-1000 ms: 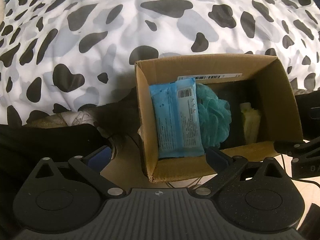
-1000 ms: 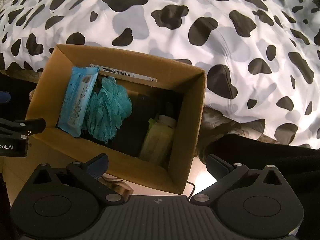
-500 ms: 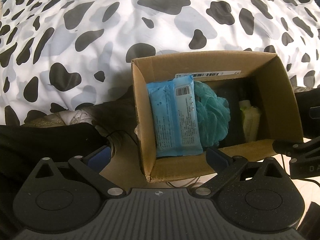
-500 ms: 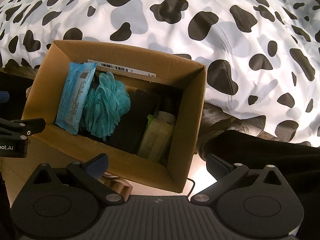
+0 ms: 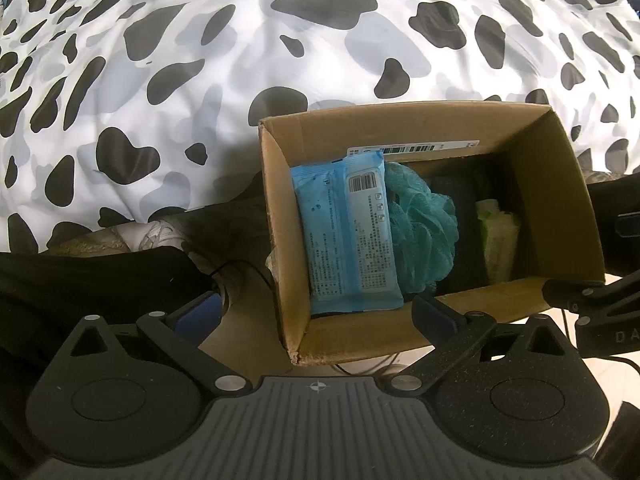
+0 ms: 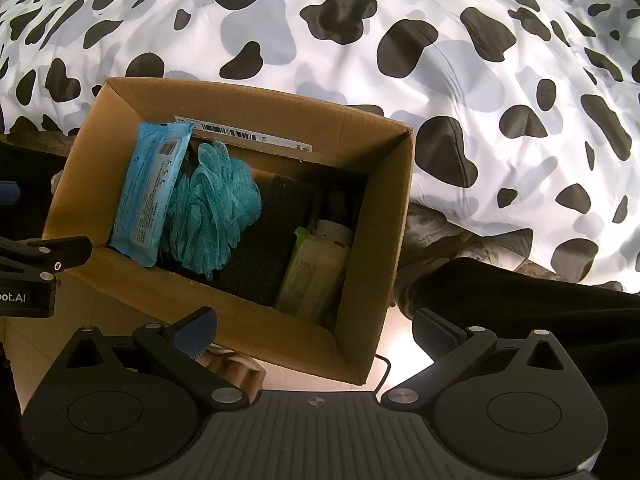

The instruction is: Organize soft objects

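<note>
One bedspread, white with black and grey cow-like patches, fills the upper part of both of my wrist views and is the largest surface shown. Against its near edge stands an open cardboard box, its flaps up and a white barcode label stuck along the inside of the far wall. On the floor to either side of the box lie dark garments, with a pale crumpled cloth beside the one in the left view. Inside the box, from its left wall toward its right, I see a light blue pack of wipes leaning upright against the left wall, a teal mesh bath sponge touching the pack, a dark folded item in the shadowed middle that I cannot identify, and a pale green-and-white pack standing near the right wall. My left gripper hangs above the box's near left corner with its fingers spread wide and nothing between them. My right gripper hangs above the near right wall, likewise spread wide and empty. A thin black cable runs on the floor just under the box's near corner.
</note>
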